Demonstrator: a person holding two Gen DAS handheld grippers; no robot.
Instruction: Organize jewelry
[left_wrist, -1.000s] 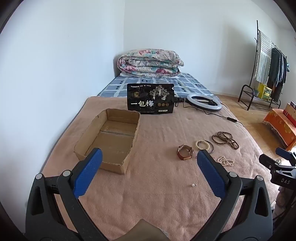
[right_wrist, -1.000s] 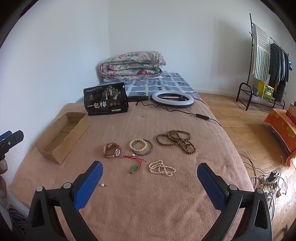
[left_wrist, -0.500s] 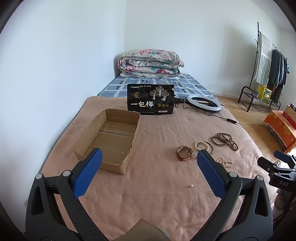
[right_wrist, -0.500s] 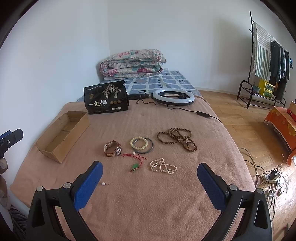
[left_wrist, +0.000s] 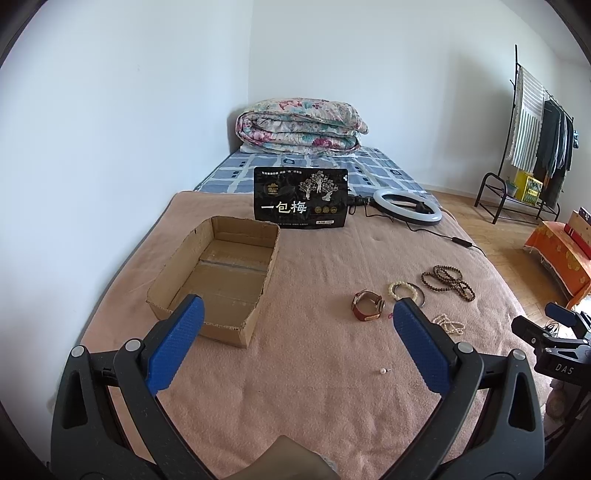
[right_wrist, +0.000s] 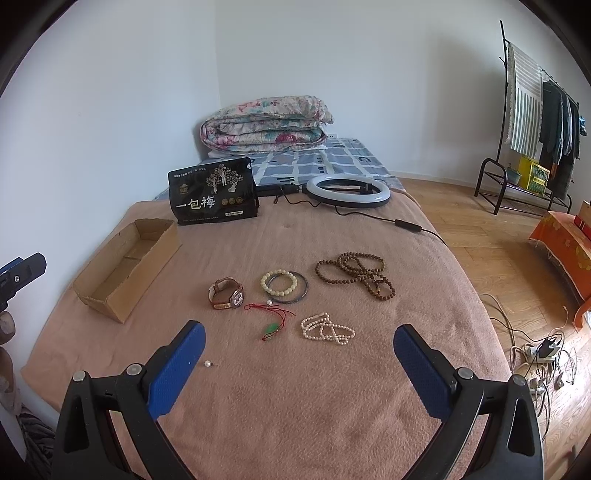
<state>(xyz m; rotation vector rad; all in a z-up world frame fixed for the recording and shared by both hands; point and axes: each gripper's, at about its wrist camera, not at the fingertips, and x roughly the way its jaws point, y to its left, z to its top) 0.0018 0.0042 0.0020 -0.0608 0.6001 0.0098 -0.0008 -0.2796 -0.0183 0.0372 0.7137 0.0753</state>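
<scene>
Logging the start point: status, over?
Left gripper and right gripper open, empty. Jewelry, watch included, loose on blanket. Cardboard box empty. Nothing blocking.

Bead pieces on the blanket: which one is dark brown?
The long wooden bead strand, looped farthest right. The pale bead bracelet and white pearl strand are both light.

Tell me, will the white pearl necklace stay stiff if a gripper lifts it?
Probably not. The pearl necklace lies in loose, folded loops on the blanket, so it would likely droop and dangle. Its small round beads look smooth, so it might slip.
</scene>
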